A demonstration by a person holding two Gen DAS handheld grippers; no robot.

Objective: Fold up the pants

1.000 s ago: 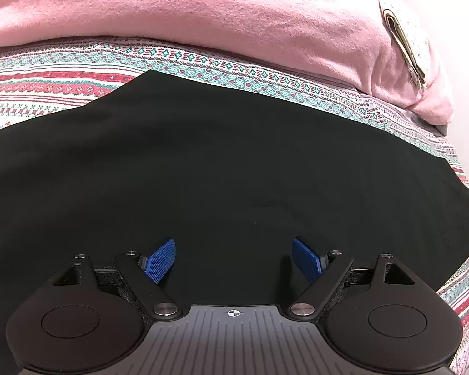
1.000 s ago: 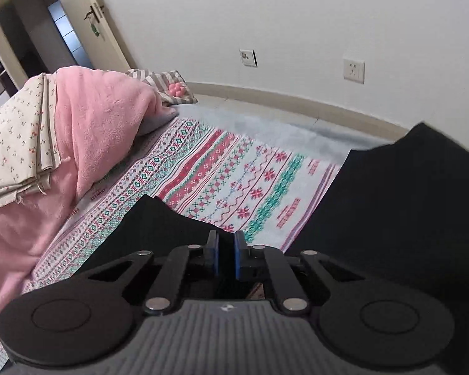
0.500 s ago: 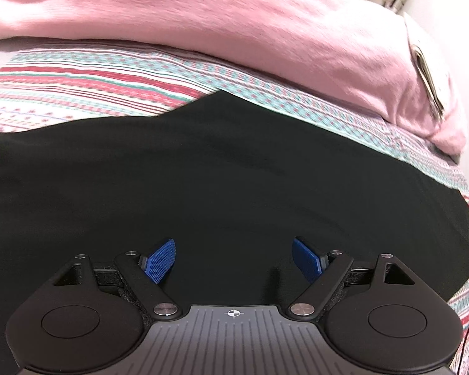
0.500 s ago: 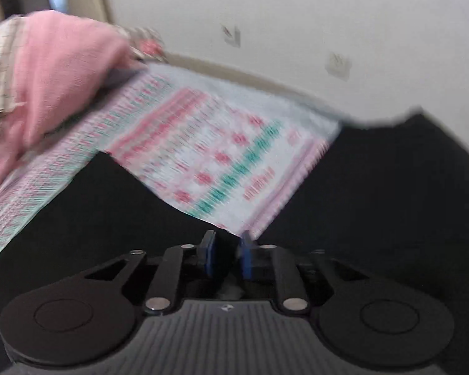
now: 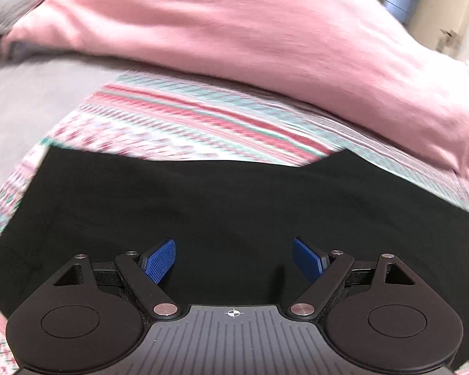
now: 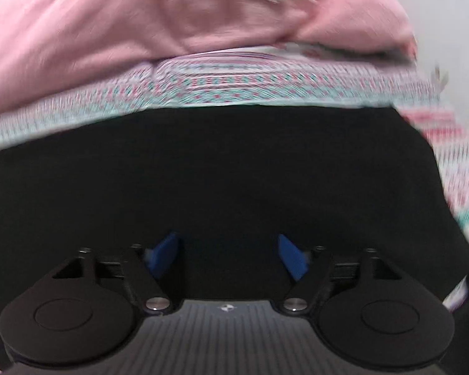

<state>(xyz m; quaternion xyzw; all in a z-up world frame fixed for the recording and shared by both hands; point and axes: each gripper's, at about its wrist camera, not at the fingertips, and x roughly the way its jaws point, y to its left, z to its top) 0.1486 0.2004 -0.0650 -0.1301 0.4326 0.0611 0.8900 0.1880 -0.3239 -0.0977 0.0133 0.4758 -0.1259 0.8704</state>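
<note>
The jaws of your left gripper (image 5: 234, 261) stand spread wide with nothing pinched between them; the jaws of your right gripper (image 6: 229, 257) are opening at this moment, and no cloth shows between their blue pads.

**Location of the work.** The black pants (image 5: 234, 206) lie spread flat directly ahead of and beneath both sets of jaws, on the patterned bedsheet (image 5: 203, 125). In the left wrist view a notch in the far edge sits ahead and to the right of the jaws. In the right wrist view the far edge runs straight across ahead of the jaws, and a rounded corner (image 6: 422, 131) lies ahead and to the right. A pink blanket (image 5: 234, 31) is heaped beyond the far edge, well apart from the pads.

**Handling properties (judged from appearance).**
- Soft and limp: expect the cloth to drape and sag from any grip point.
- Light: expect little resistance when you lift it.
- Not fragile, and matte rather than slick, so the textured pads should hold it.
- The surface is dark and nearly featureless; layers are hard to tell apart (the right wrist view is also blurred).

**Where to take hold.**
1. Choose an outer edge or corner, not the flat middle.
2. Grip two points well apart along one edge, one per gripper, so the fold stays even.
3. Catch every layer at that edge.
</note>
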